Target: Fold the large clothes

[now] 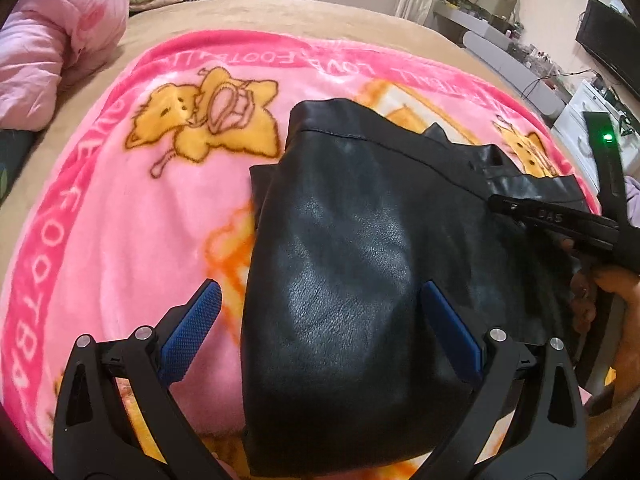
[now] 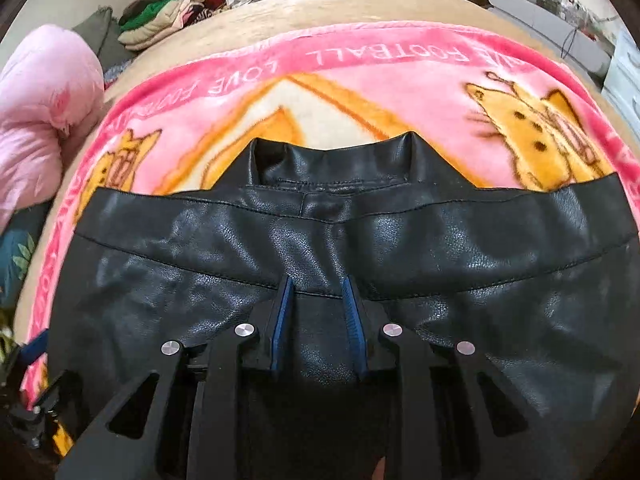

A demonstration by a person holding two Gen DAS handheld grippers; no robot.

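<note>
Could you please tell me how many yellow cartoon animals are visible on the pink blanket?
2: one left of the black garment, one at its right. The garment may hide more.

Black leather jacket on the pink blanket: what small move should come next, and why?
Probably lower the left gripper and close it on the black leather jacket. Its jaws stand wide apart over the folded side with nothing pinched, while the right gripper has its jaws narrowed around a ridge near a seam. With both sides gripped, the jacket could be folded over on the pink blanket.
</note>
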